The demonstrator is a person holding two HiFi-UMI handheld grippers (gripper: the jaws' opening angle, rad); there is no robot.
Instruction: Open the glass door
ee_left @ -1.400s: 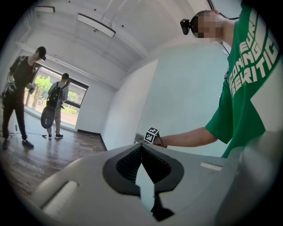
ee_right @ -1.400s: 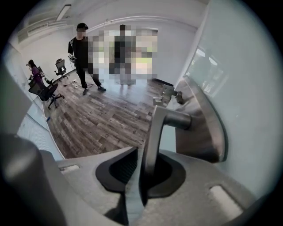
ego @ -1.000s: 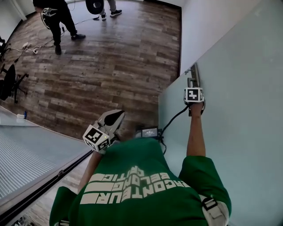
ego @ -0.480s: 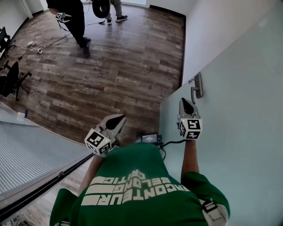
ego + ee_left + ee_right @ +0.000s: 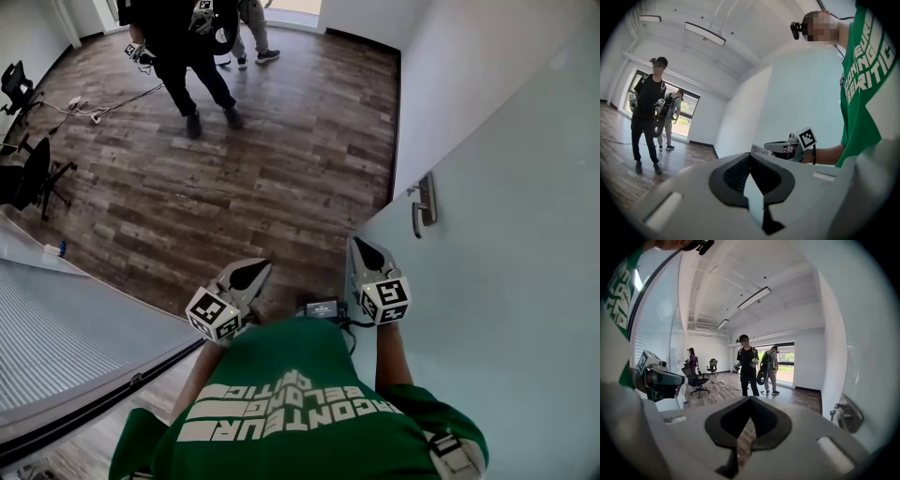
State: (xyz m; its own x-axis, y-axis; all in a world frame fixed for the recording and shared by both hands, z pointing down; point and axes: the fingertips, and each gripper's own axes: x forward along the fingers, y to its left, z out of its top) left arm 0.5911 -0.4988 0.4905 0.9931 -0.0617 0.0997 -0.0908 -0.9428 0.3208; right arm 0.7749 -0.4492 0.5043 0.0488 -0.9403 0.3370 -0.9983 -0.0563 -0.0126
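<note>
Door (image 5: 506, 281) appears open. Left gripper (image 5: 255, 272) and right gripper (image 5: 362, 251): jaws together, empty. Advise passing clear of handle (image 5: 424, 202).

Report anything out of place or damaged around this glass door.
Nothing damaged: the glass door and its handle look intact. Only oddity: a loose cable trailing across the wood floor near the office chair.

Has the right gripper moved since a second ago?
Yes. The right gripper has drawn back from the door handle toward the person; in the head view it now sits below-left of it, shut and empty.
</note>
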